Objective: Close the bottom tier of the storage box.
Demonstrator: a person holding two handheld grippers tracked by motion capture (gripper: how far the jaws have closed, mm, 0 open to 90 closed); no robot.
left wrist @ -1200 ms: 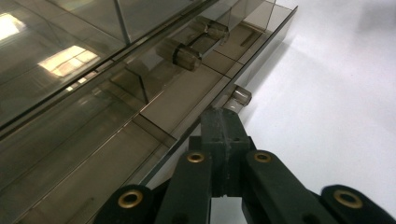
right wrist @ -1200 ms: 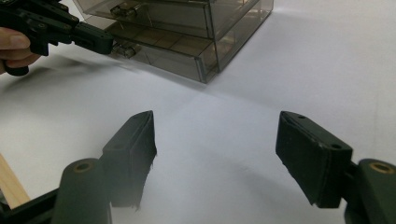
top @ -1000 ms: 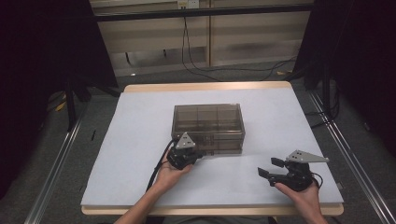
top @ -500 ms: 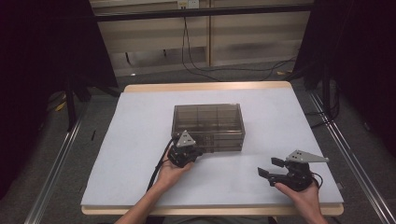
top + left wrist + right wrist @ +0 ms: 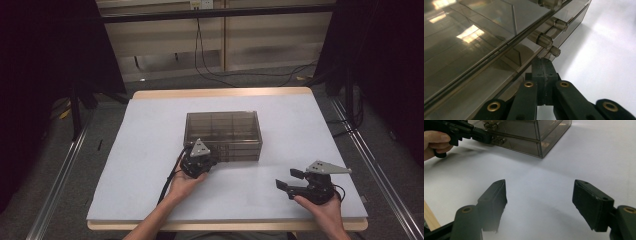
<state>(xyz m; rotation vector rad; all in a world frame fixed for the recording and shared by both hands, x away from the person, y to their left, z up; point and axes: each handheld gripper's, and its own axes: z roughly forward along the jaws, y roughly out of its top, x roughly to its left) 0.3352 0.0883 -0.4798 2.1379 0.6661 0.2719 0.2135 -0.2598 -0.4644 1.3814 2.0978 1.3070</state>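
A smoky clear plastic drawer box (image 5: 223,127) stands mid-table on the white sheet (image 5: 150,150). My left gripper (image 5: 209,160) is pressed against the box's front lower left, with its jaws shut seam to seam. In the left gripper view the left gripper's tip (image 5: 543,62) sits just below a row of round drawer knobs (image 5: 544,40); whether it pinches one is hidden. From the right gripper view, the left gripper (image 5: 486,136) touches the box front (image 5: 524,137). My right gripper (image 5: 286,179) rests open near the front right of the table, and nothing sits between the jaws of the right gripper (image 5: 539,202).
The table's wooden front edge (image 5: 225,225) runs just beneath both hands. Metal rails (image 5: 60,175) flank the table, and cables (image 5: 240,75) lie on the floor beyond it. Bare white sheet surrounds the box on all sides.
The left gripper has edged very slightly toward the box front. The right gripper has stayed put and open.
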